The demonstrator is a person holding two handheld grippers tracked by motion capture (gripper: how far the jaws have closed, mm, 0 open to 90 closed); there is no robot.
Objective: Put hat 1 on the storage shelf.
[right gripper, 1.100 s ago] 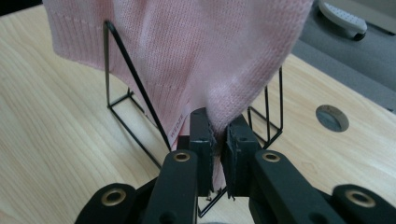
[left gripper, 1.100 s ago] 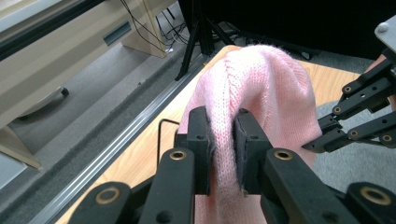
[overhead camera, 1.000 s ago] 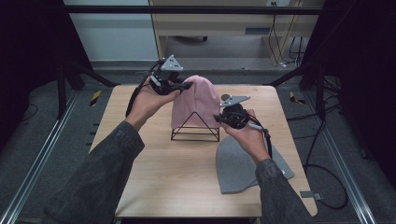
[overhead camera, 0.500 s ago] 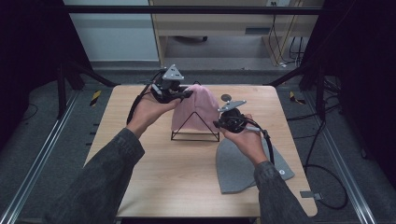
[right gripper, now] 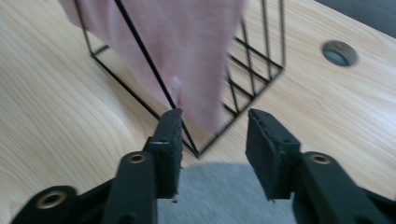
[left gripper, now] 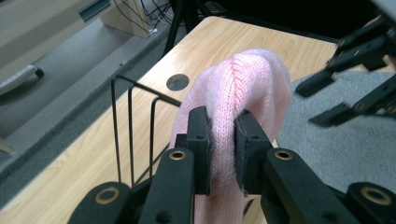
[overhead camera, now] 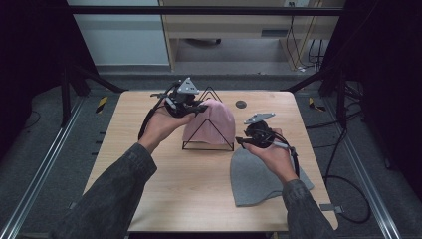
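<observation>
Left gripper (overhead camera: 199,107) fingers (left gripper: 201,140) clamped on fold of soft pink knitted beanie (overhead camera: 214,122), holding it draped over black wire triangular rack (overhead camera: 208,144) at middle of light wooden table (overhead camera: 164,179)

Right gripper (overhead camera: 244,141) fingers (right gripper: 170,140) parted, nothing between them; they have just been opening; tips just off rack's near corner, beanie's lower edge hanging close ahead

Grey knitted beanie (overhead camera: 259,177) flat on table beside rack, partly under right hand (overhead camera: 272,152)

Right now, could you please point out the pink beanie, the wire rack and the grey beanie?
pink beanie (overhead camera: 215,117): high view, crown
wire rack (overhead camera: 208,148): high view, front base wire
grey beanie (overhead camera: 251,181): high view, middle
</observation>
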